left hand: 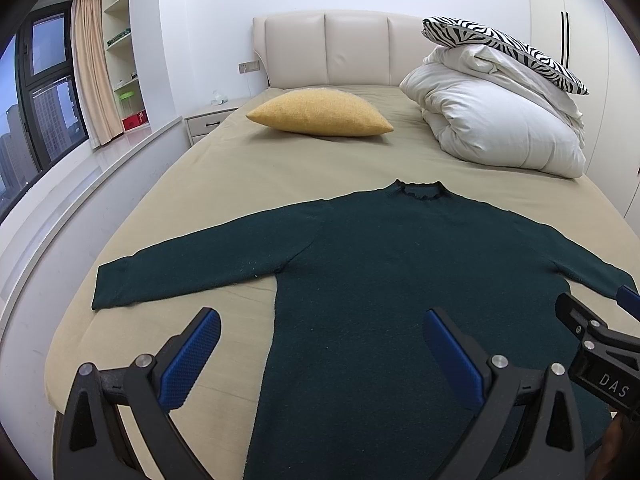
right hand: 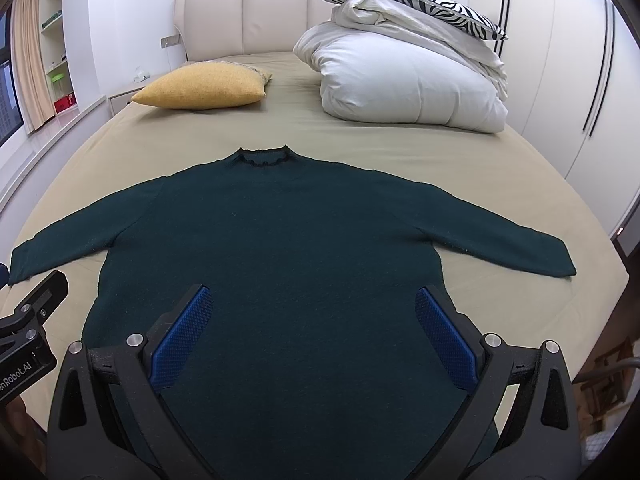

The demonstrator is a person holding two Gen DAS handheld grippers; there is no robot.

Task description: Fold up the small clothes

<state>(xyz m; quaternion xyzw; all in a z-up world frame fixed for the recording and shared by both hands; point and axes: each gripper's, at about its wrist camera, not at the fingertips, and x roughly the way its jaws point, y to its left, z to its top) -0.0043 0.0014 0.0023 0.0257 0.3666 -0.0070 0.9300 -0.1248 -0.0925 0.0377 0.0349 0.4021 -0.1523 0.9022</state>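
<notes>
A dark green long-sleeved sweater (left hand: pixel 380 264) lies flat on the beige bed sheet (left hand: pixel 248 176), collar toward the headboard, both sleeves spread out. It also shows in the right wrist view (right hand: pixel 288 236). My left gripper (left hand: pixel 322 320) is open and empty, above the sweater's lower left side. My right gripper (right hand: pixel 314 300) is open and empty, above the sweater's lower body. The right gripper's body shows at the right edge of the left wrist view (left hand: pixel 592 332). The left gripper's body shows at the left edge of the right wrist view (right hand: pixel 28 320).
A yellow pillow (left hand: pixel 320 114) lies near the headboard. A folded white duvet (left hand: pixel 492 120) with a zebra-print pillow (left hand: pixel 504 46) on top sits at the back right. A nightstand (left hand: pixel 208 120) and a window ledge run along the left. Wardrobe doors (right hand: pixel 580 80) stand at the right.
</notes>
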